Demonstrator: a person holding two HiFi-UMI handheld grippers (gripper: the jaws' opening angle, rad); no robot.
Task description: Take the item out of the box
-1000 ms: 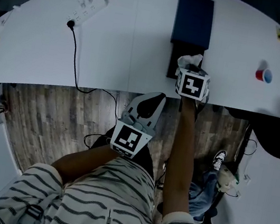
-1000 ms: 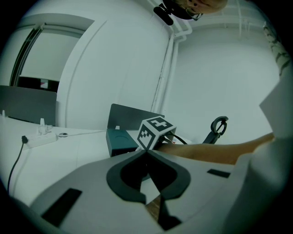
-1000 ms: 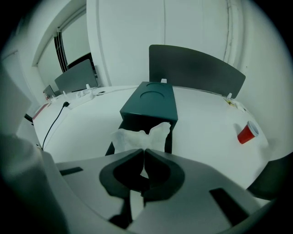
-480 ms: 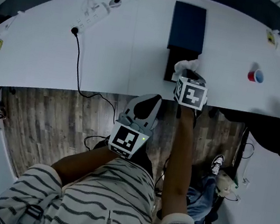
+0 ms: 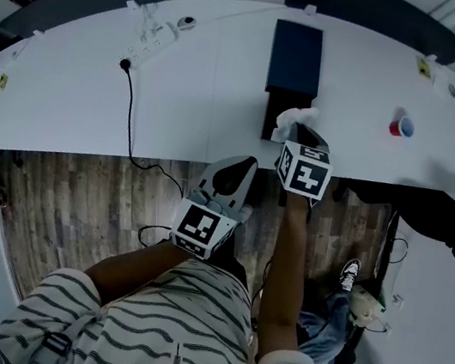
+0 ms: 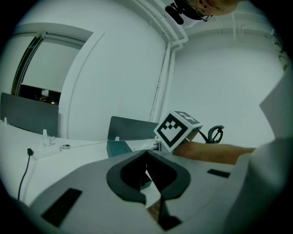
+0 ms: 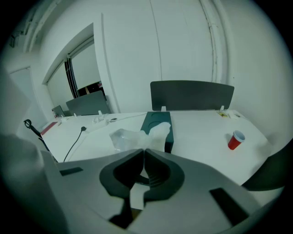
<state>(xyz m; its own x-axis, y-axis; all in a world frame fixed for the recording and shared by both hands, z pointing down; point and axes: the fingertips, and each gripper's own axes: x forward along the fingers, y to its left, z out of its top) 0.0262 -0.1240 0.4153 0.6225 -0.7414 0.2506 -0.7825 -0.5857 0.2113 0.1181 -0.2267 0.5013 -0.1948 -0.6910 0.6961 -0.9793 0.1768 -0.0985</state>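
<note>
1. since a second ago, my right claw (image 7: 143, 151) has drawn back from over the box (image 5: 296, 54) toward the near edge of the table (image 5: 181, 99), clenched on the crumpled clear bag (image 7: 132, 137).
2. the bag has come along with it and now sticks up from the claw tips, above the box's open near end.
3. my left claw (image 6: 146, 153) is closed on nothing, held off the table over the floor (image 5: 79, 185).
4. judgement: removal is nearly done; the bag has yet to clear the box and be set down.
</note>
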